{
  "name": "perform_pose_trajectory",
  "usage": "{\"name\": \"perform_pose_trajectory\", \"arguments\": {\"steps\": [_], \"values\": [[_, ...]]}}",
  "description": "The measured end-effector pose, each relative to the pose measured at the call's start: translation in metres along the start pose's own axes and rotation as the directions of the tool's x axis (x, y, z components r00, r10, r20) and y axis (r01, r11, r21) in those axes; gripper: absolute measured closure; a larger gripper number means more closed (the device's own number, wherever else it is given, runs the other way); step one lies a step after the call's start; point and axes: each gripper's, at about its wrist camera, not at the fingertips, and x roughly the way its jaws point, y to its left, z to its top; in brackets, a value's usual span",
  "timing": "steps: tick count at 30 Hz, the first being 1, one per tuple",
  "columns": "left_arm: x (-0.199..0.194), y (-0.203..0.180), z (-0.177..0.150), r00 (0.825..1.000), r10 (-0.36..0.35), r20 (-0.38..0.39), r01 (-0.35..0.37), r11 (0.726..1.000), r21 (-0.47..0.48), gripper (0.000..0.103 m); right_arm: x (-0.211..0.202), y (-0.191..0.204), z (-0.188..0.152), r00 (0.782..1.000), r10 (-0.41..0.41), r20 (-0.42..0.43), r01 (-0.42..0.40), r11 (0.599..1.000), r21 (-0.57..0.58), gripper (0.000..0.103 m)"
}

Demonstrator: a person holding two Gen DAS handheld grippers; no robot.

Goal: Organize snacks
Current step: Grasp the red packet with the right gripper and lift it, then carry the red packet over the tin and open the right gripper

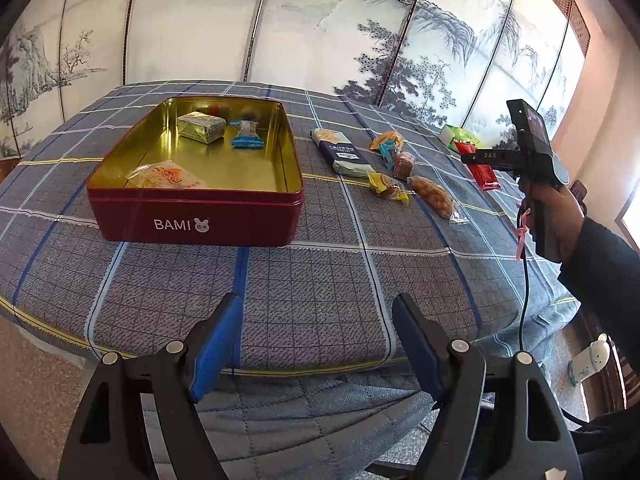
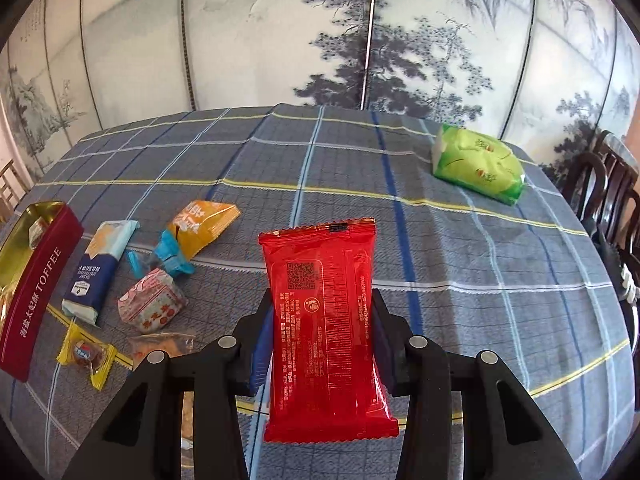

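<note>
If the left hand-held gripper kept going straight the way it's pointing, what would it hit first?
Probably the bare checked tablecloth ahead of the open left hand-held gripper. The red tin sits farther on and left of that line, though depth is hard to judge.

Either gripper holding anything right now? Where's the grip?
Right gripper is shut on the red snack packet, pads clamping its two long side edges about mid-length. Left gripper is open, holding nothing.

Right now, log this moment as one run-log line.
right claw: shut on red snack packet, lifted | left claw: open, empty | red tin: three snacks inside | green packet: on tablecloth
</note>
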Motion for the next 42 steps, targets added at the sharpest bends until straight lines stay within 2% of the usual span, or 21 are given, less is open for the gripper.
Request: {"name": "perform_pose_trajectory", "arguments": {"steps": [6,12,29,42], "values": [[0.000,0.002,-0.001,1.000,0.012,-0.003,-0.012,1.000,-0.007,0.030,-0.012,-0.005,0.008,0.998,-0.055,0.026,0.055,0.998,0.013,0.059],[-0.005,0.006,-0.003,1.000,0.013,0.005,-0.013,1.000,-0.022,0.030,-0.018,-0.001,0.016,0.997,-0.073,0.033,0.073,0.997,0.013,0.059],[-0.017,0.015,-0.009,0.999,0.018,0.032,-0.016,0.999,-0.037,0.030,-0.032,0.033,0.036,0.995,-0.077,0.062,0.079,0.997,-0.021,0.059],[-0.032,0.034,-0.019,0.998,0.045,0.052,-0.041,0.996,-0.077,0.030,-0.038,0.085,0.054,0.995,-0.045,0.087,0.051,0.996,-0.073,0.059]]}}
